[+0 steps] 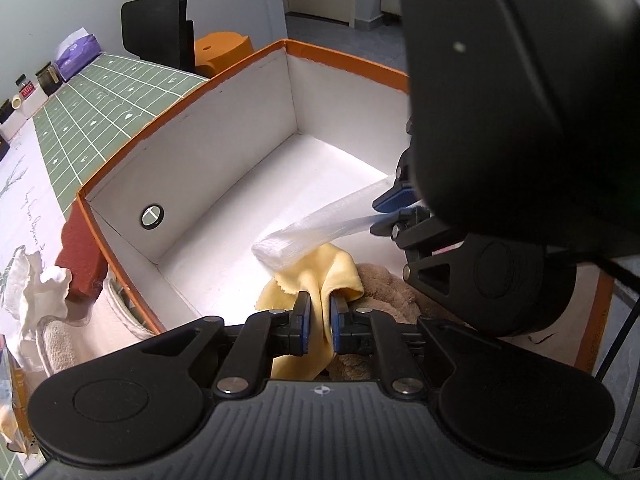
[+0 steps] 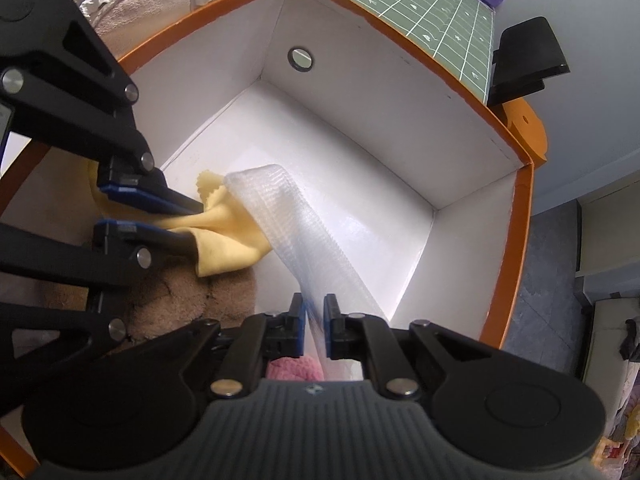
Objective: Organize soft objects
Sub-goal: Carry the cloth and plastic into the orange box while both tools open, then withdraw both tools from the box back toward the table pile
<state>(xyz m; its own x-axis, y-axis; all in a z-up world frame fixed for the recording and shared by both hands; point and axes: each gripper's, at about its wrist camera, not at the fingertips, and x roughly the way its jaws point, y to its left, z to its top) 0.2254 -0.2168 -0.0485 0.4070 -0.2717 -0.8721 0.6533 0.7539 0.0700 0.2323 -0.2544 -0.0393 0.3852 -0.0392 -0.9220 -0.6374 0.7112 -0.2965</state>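
Your left gripper (image 1: pixel 320 320) pinches the yellow cloth (image 1: pixel 316 268) at six o'clock inside the box (image 1: pixel 192 152), your right gripper (image 2: pixel 315 324) grips clear wrap (image 2: pixel 280 208); lower both fully before releasing.

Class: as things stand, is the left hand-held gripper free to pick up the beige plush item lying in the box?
Probably not: the left hand-held gripper is shut on the yellow cloth, which drapes over the beige plush item.
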